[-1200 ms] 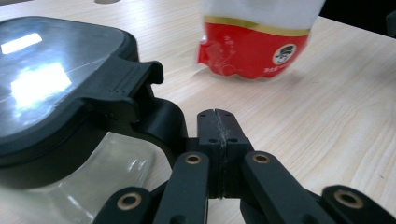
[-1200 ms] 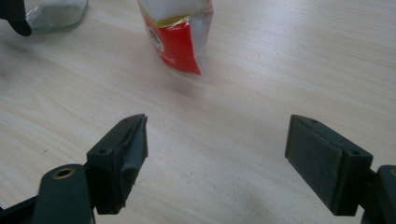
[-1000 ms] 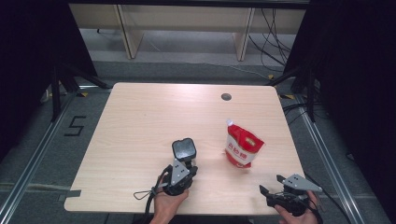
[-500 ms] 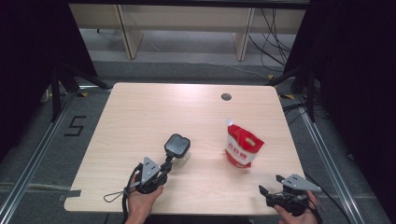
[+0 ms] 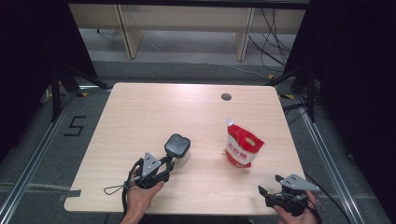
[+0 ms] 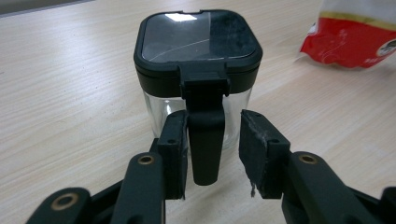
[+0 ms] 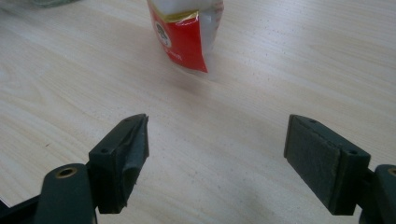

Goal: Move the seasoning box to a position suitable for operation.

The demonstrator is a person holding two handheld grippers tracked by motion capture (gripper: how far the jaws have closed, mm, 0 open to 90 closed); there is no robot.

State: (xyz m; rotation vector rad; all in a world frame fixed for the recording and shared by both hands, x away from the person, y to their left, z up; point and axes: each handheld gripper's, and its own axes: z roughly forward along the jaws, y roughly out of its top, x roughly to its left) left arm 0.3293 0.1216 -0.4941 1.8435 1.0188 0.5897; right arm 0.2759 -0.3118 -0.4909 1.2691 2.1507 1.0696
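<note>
The left gripper (image 6: 212,149) stands partly spread, its jaws having just been opening, with the black handle (image 6: 205,140) of the jar (image 6: 198,70) hanging between the pads. The left pad (image 6: 176,149) sits against or just beside the handle; the right pad (image 6: 254,149) stands clear of it with a gap, so the handle is not pinched. The jar itself, clear-walled with a black square lid (image 6: 198,35), stands upright on the table (image 5: 140,112) right ahead of the jaws, its handle pointing back at the gripper. In the high view the left gripper (image 5: 164,164) lies near the front edge, left of the middle, and the jar (image 5: 178,145) is just beyond its tips.

The right gripper (image 7: 217,149) is spread wide with nothing between its pads. It rests at the front right corner of the table (image 5: 267,193), with a red and white pouch (image 7: 184,32) ahead of it, apart from the jaws. In the high view the pouch (image 5: 243,148) stands well to the right of the jar.

Beyond the jar and to its left the tabletop is bare wood up to the far edge. A small dark hole (image 5: 226,97) sits near that far edge, beyond the pouch.
</note>
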